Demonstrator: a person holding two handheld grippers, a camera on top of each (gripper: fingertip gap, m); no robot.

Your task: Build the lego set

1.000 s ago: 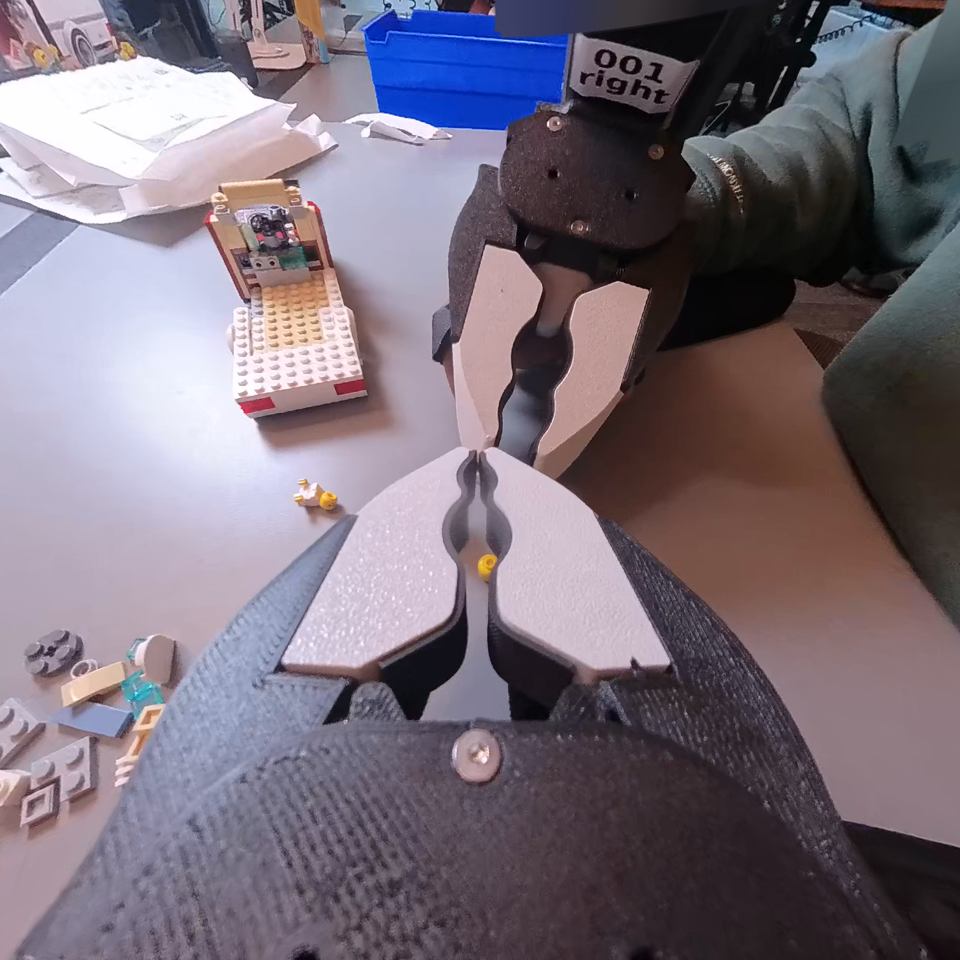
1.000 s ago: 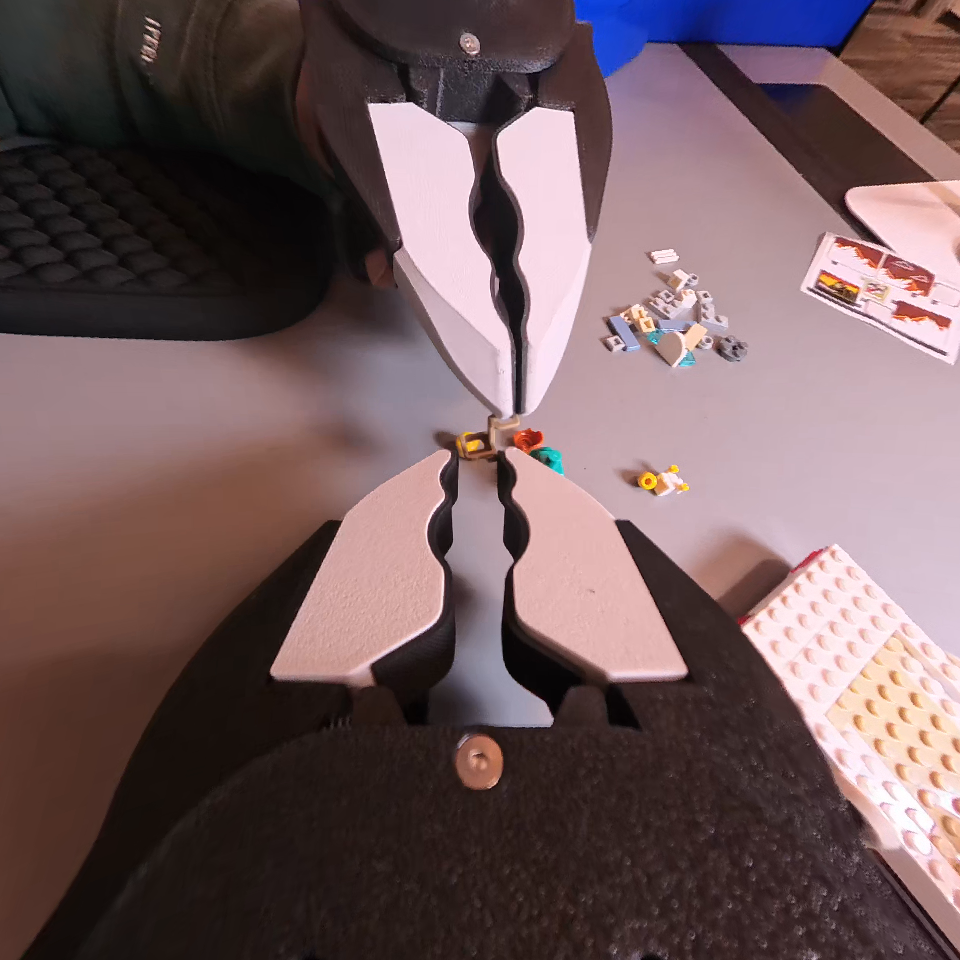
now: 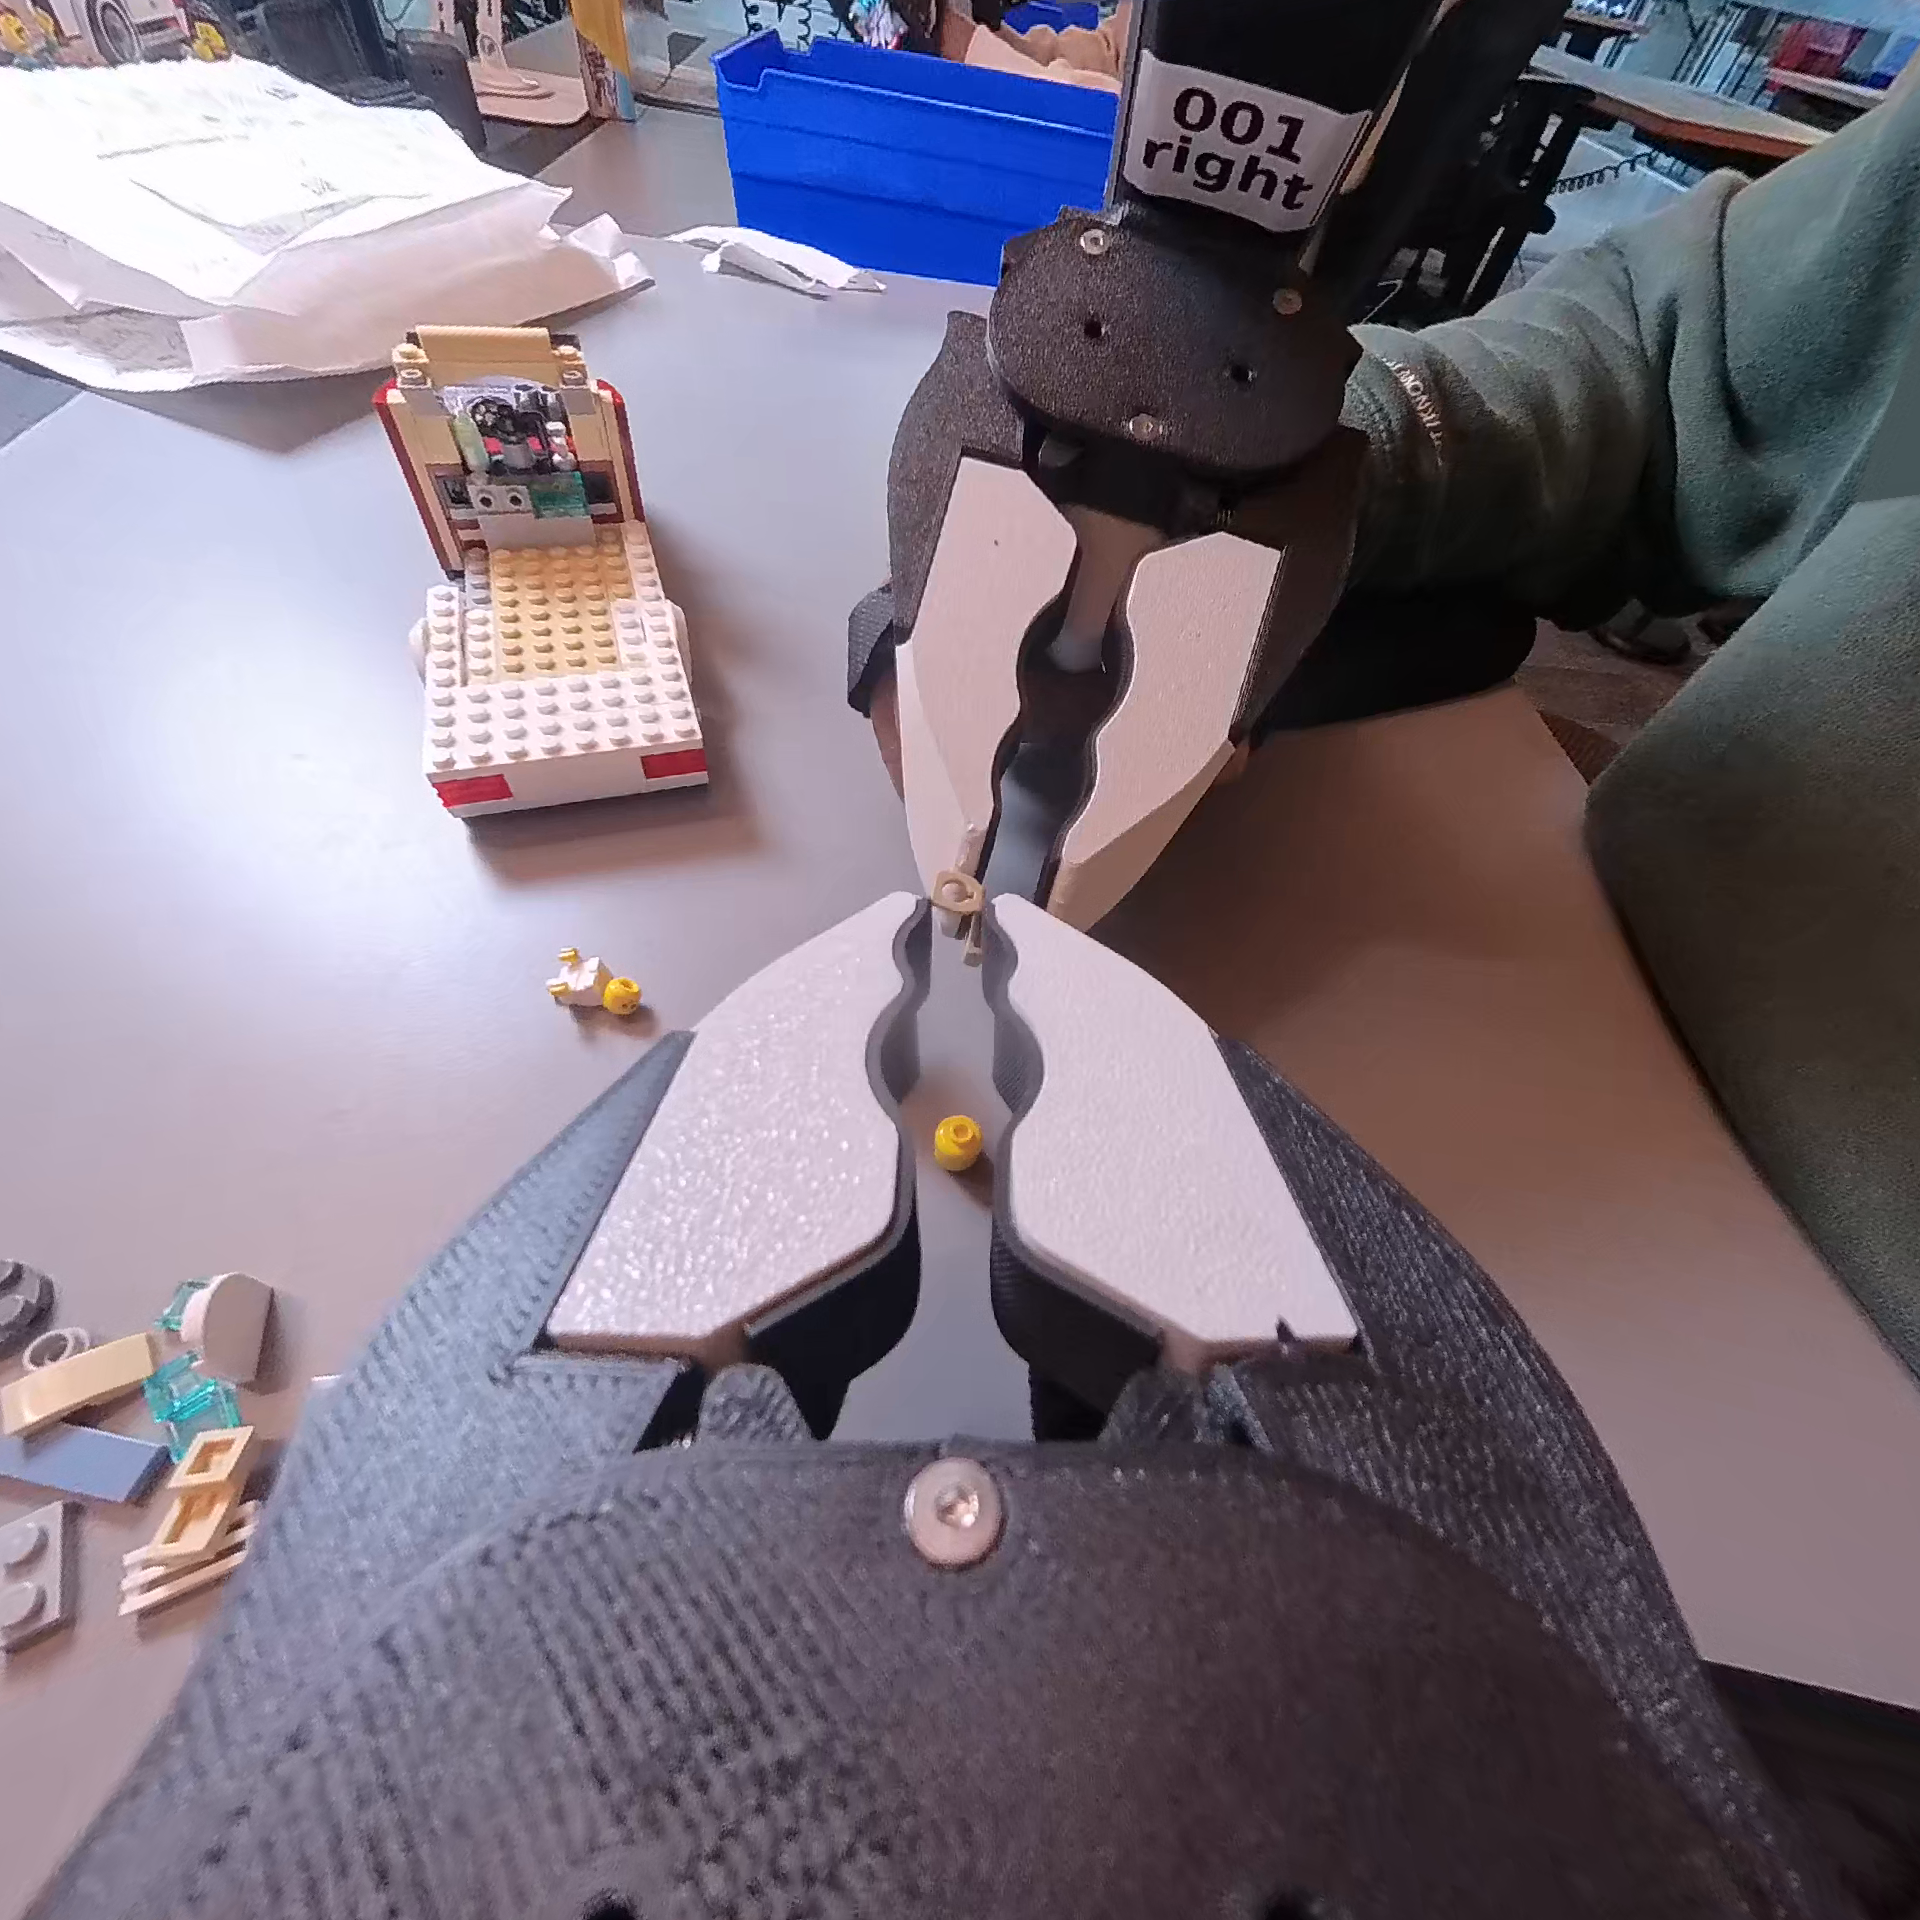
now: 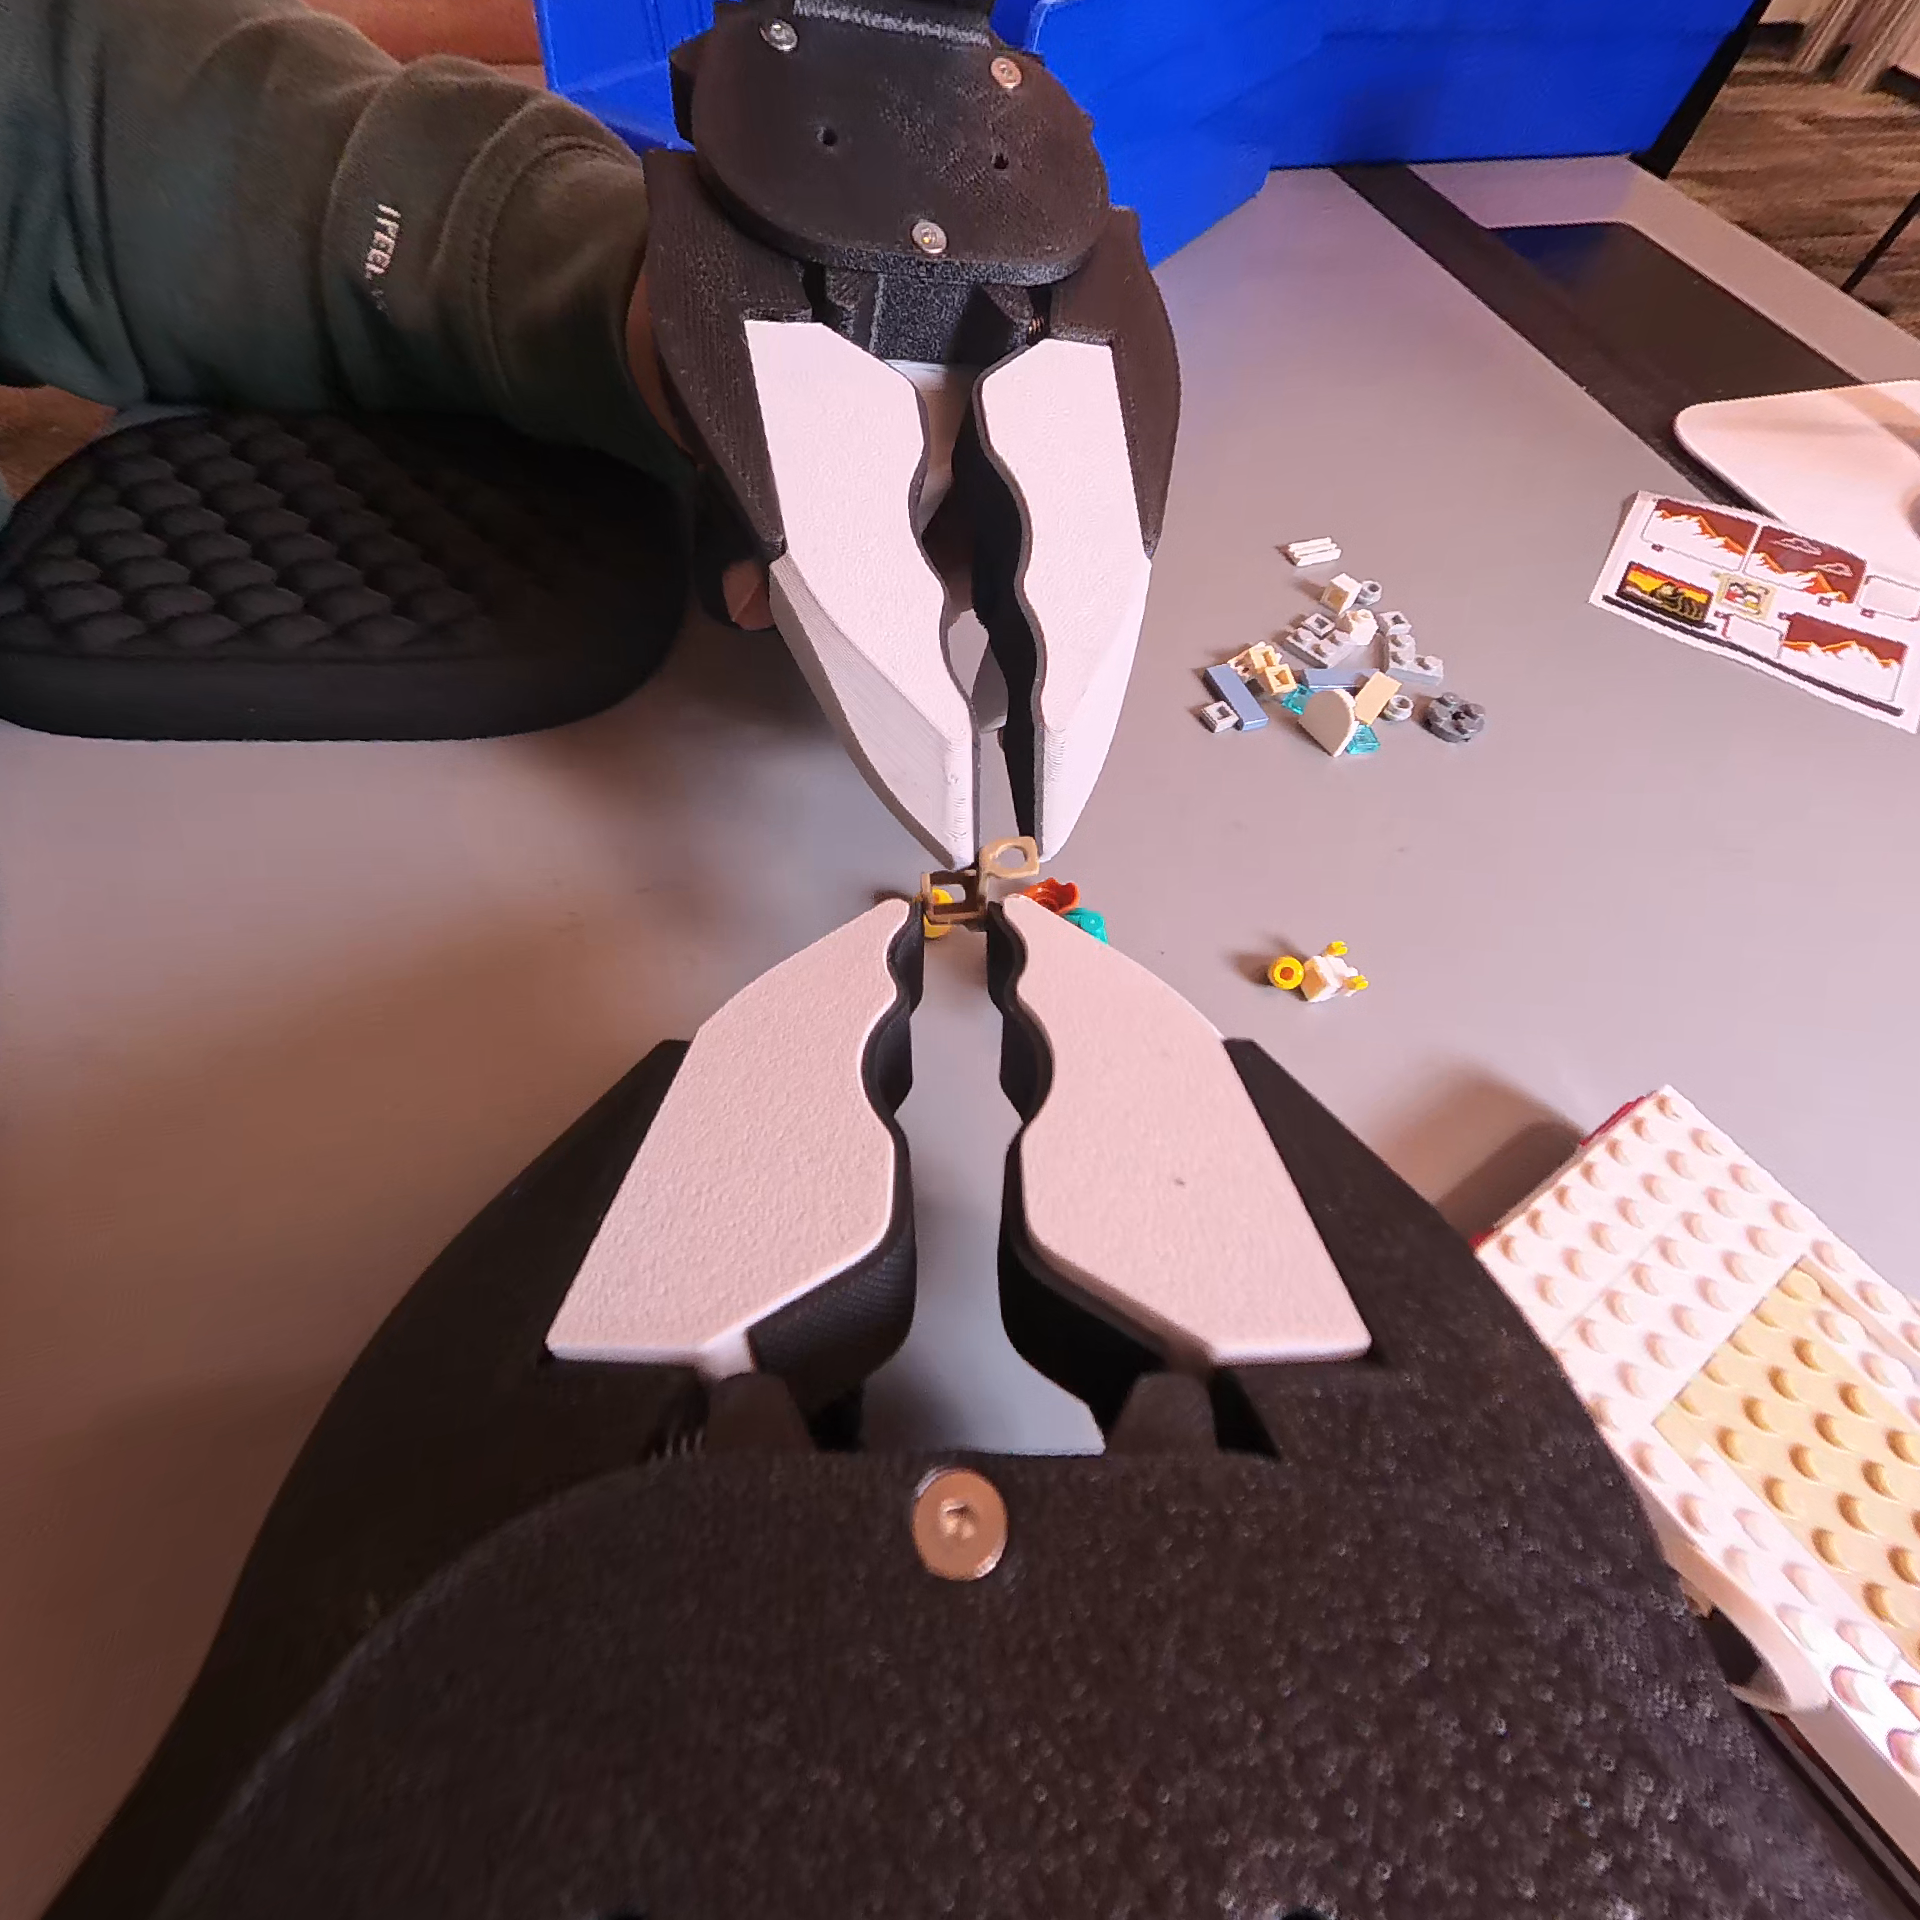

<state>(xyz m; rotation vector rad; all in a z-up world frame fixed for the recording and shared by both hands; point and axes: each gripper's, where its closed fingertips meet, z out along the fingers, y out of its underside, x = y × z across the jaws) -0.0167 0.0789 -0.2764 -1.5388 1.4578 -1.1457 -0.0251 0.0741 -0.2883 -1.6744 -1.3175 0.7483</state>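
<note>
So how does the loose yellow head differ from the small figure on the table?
The yellow head is a bare piece; the small figure has a head on a white torso. The yellow head lies under the left gripper; the small figure lies clear of it. Both rest loose on the table.

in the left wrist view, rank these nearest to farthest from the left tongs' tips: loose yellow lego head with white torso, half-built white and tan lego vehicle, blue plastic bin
1. Loose yellow lego head with white torso: on the grey table, just left of the left tongs.
2. Half-built white and tan lego vehicle: farther back on the left.
3. Blue plastic bin: at the table's far edge, behind everything else.
</note>
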